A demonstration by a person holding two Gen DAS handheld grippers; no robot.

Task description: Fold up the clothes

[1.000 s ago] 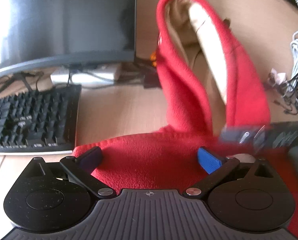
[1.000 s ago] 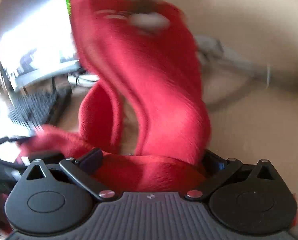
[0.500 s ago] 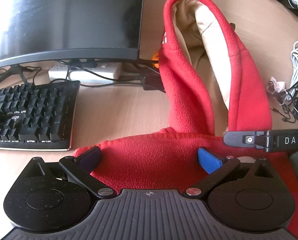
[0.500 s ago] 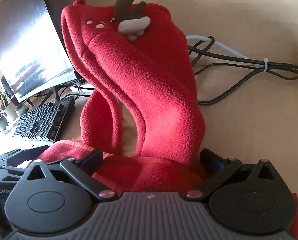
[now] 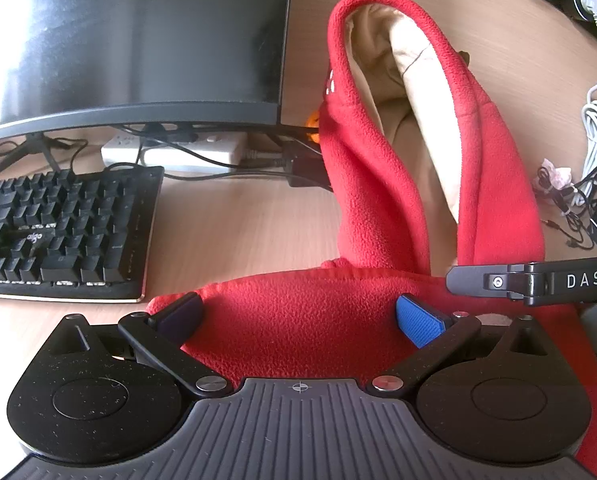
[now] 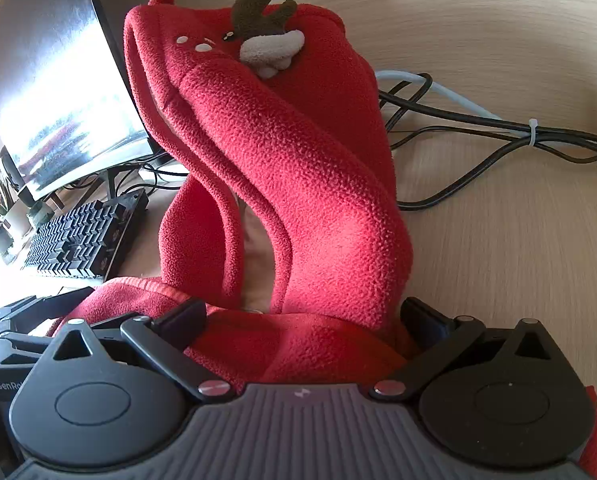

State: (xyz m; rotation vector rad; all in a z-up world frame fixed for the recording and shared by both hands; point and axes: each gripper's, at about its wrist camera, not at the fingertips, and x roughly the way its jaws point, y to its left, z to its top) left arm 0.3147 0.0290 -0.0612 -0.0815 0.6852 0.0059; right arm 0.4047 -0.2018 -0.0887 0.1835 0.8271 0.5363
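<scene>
**Fleece hoodie bunched between both sets of jaws on the desk**

Red fleece hoodie (image 5: 298,320) fills the gap between the left gripper (image 5: 300,318), whose jaws stand apart with the cloth lying loosely between the dark pad and the blue pad (image 5: 420,320); neither pad visibly presses the fabric. In the right wrist view the same garment (image 6: 298,184) is heaped between the right gripper (image 6: 302,320), whose jaws are likewise spread wide, the fleece bulging up between them and partly covering the far finger.

The garment lies on the wooden desk (image 5: 238,232). Its hood rises upright beyond the jaws, folded over into a tall loop, showing a cream lining (image 5: 414,92) inside. On the hood's outer side sit a brown antler (image 6: 260,10), a white plush patch (image 6: 272,50) and small white dots. The fleece is thick and nubbly, with a rounded hem along the hood's edge.

Both grippers sit low, close to the desk, pointing forward at the hood from slightly different sides. The right gripper's finger, marked "DAS", shows at the right edge of the left view, just above the cloth; the left gripper's black body shows at the lower left of the right view.

Beyond lie a black keyboard (image 5: 62,236), a dark monitor (image 5: 130,36) on its stand, a white power strip (image 5: 178,152) and black cables (image 6: 498,132).
</scene>
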